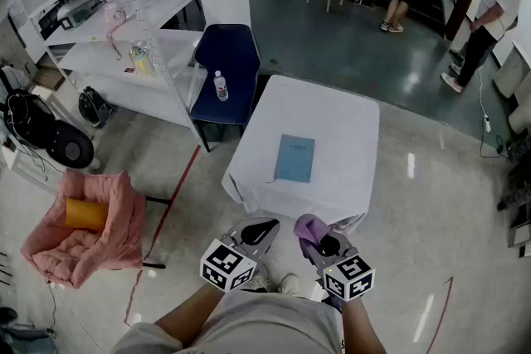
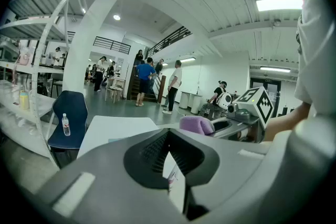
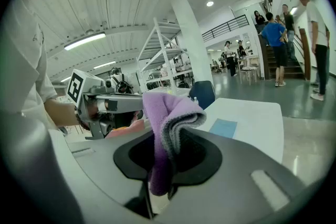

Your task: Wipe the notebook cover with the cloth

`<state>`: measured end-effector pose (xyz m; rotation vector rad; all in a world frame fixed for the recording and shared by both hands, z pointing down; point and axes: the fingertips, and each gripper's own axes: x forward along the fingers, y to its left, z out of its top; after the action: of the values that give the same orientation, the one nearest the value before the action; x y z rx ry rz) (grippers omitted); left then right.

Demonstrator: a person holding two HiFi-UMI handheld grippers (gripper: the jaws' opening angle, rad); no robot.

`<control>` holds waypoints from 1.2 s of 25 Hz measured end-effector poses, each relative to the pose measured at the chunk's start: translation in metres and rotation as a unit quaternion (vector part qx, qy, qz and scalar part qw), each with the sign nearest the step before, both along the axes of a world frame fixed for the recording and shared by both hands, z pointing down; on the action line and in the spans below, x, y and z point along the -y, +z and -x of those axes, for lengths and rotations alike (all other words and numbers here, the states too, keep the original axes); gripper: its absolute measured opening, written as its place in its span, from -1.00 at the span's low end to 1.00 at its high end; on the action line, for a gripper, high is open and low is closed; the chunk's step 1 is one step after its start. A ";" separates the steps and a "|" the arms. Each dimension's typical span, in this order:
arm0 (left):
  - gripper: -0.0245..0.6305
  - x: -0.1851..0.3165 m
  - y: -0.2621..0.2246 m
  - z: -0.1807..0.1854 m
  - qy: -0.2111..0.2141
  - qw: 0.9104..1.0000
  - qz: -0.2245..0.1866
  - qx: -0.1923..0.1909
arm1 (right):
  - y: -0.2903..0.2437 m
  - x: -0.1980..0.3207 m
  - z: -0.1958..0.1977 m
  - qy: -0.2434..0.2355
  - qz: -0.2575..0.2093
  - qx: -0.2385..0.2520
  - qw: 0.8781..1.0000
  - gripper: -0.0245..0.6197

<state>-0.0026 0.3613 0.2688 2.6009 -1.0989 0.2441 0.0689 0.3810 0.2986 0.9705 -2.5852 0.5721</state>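
- The purple cloth (image 3: 167,113) is clamped between the jaws of the right gripper (image 1: 319,243), which is held just short of the near edge of the table (image 1: 348,124).
- The left gripper (image 1: 255,233) is held right beside it, jaws pressed together with nothing between them, also short of that near edge.
- The blue notebook (image 1: 294,158) is seen lying flat near the table's middle, well apart from both grippers.
- A blue chair (image 1: 228,54) is seen at the table's far left corner, and a bottle (image 1: 221,85) is stood on its seat.
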 end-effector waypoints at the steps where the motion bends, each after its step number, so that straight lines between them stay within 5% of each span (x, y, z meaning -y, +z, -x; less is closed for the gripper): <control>1: -0.93 0.000 0.000 0.001 0.001 1.000 0.000 0.000 | 0.001 0.000 0.000 0.001 0.000 -0.001 1.000 -0.62; 30: -0.93 0.021 -0.003 0.034 0.033 0.999 -0.011 -0.009 | -0.004 0.023 0.028 0.035 -0.002 0.001 0.999 -0.60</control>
<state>-0.0371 0.3399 0.2663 2.6575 -1.0167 0.2251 0.0414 0.3581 0.2942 1.0673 -2.5633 0.5854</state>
